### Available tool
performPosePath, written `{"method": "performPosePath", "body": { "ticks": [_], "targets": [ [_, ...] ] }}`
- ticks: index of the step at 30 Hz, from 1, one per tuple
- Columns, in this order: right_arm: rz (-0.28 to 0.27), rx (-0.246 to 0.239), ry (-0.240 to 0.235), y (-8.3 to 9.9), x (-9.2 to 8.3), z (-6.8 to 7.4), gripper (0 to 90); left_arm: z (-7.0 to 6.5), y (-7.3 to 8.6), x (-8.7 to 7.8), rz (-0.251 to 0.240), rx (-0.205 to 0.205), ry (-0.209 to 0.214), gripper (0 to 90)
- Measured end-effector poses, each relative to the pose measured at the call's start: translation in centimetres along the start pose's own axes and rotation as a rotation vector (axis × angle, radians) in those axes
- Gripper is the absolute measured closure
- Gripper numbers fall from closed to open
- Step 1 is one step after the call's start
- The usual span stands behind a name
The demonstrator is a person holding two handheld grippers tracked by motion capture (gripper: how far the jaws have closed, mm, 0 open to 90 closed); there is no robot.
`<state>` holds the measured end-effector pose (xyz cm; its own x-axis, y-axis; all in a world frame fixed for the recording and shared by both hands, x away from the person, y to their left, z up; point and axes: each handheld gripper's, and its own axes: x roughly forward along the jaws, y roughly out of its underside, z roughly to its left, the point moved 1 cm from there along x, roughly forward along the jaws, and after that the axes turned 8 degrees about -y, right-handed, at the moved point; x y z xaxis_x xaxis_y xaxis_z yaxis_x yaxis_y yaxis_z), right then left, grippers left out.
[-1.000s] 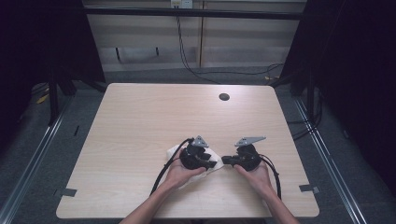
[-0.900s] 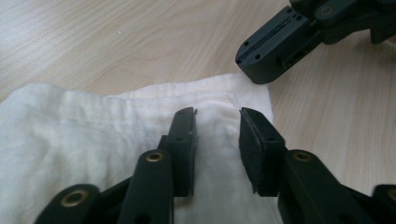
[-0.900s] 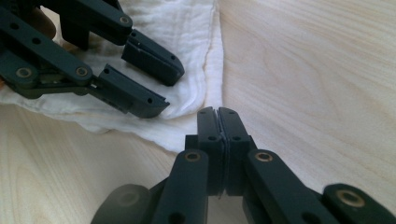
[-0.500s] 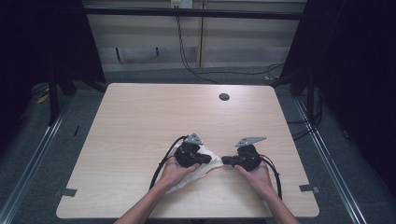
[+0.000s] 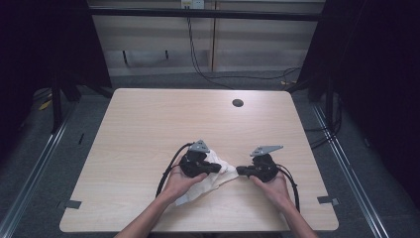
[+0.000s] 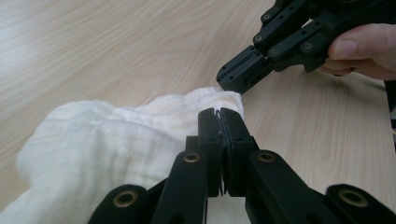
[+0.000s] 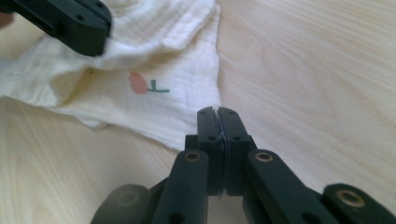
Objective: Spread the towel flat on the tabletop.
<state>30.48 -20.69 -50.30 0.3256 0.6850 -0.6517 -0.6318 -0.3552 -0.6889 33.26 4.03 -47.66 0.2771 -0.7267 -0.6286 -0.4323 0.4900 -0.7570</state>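
Note:
A white cloth [image 5: 221,167] lies crumpled near the table's front edge, between my two grippers. My left gripper [image 5: 218,168] has just been closing, and its jaws now meet on a raised fold of the cloth [image 6: 102,135]. The fold bunches around the left gripper [image 6: 219,114]. My right gripper [image 5: 238,170] points left at the cloth's right corner. The right gripper [image 7: 217,114] has its jaws together, and the cloth [image 7: 163,74] edge runs in under their tips. A small pink and green mark [image 7: 142,84] sits on the cloth. The right gripper [image 6: 231,77] faces the left gripper [image 7: 88,28] closely.
The wooden table [image 5: 148,124] has a dark round hole [image 5: 237,103] near its far edge. Both forearms come in over the front edge. Black cables loop beside each hand. Metal rails run along the floor on either side.
The left gripper's jaws have shut on the cloth and the hand has risen slightly, pulling the cloth up into a bunch between the grippers. The right gripper has kept still.

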Motion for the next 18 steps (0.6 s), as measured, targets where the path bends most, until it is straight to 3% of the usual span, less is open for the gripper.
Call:
{"method": "performPosePath", "body": {
  "ticks": [5, 13, 14, 18],
  "targets": [
    [-0.002, 0.003, 0.009, 0.0, -0.3, 0.0, 89.2, 0.6, 0.7, -1.3, -0.007, 0.000, -0.015, 88.5],
    [0.000, -0.001, 0.017, 0.0, -0.4, -0.1, 89.2, 2.5, 2.8, -5.3, -0.014, -0.025, -0.073, 88.7],
    [0.004, -0.003, 0.023, 0.0, -0.4, -0.1, 89.2, 3.1, 3.5, -6.3, -0.019, -0.042, -0.085, 88.7],
    [0.010, -0.005, 0.031, 0.0, -0.3, -0.1, 89.2, 4.2, 4.8, -7.1, -0.029, -0.070, -0.110, 88.7]
  ]
}}
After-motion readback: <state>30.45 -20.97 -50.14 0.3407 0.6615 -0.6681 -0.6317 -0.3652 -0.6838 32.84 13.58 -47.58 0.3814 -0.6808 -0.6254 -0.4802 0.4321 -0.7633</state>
